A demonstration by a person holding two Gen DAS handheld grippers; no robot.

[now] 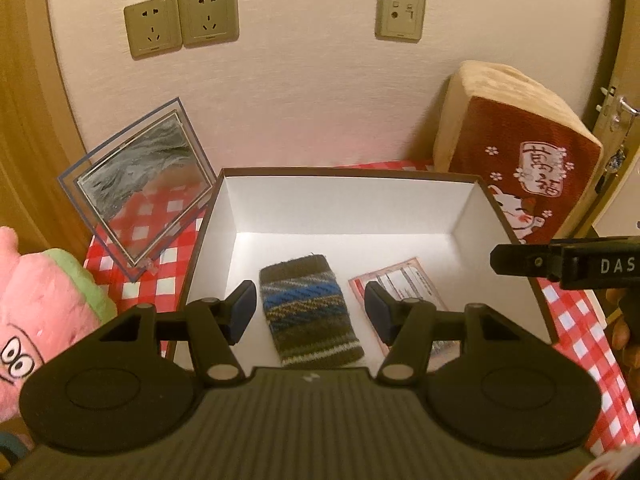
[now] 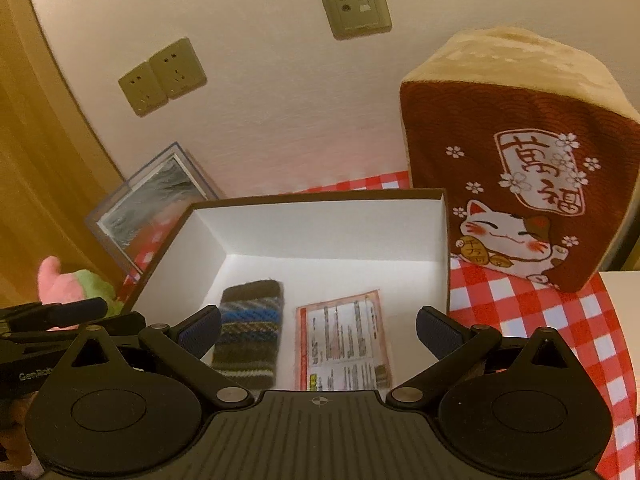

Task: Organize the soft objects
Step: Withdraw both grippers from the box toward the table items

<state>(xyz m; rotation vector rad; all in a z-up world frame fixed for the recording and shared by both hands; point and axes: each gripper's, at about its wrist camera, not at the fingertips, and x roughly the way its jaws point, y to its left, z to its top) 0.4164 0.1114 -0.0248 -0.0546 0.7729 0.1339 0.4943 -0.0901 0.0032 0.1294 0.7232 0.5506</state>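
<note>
A brown striped knitted pouch (image 1: 311,312) lies on the floor of an open white-lined box (image 1: 344,208), next to a pink printed packet (image 1: 400,286). My left gripper (image 1: 311,312) is open above the pouch, holding nothing. My right gripper (image 2: 318,332) is open and empty over the box's near edge, above the pouch (image 2: 250,340) and packet (image 2: 344,344). The box's rim (image 2: 312,196) shows in the right wrist view. A pink and green plush toy (image 1: 44,304) lies left of the box. A red lucky-cat cushion (image 1: 512,160) stands at the right, also large in the right wrist view (image 2: 516,160).
A clear acrylic picture frame (image 1: 140,188) leans against the wall left of the box. A red and white checked cloth (image 2: 520,312) covers the table. Wall sockets (image 1: 182,20) sit above. The right gripper's finger (image 1: 560,262) pokes in from the right.
</note>
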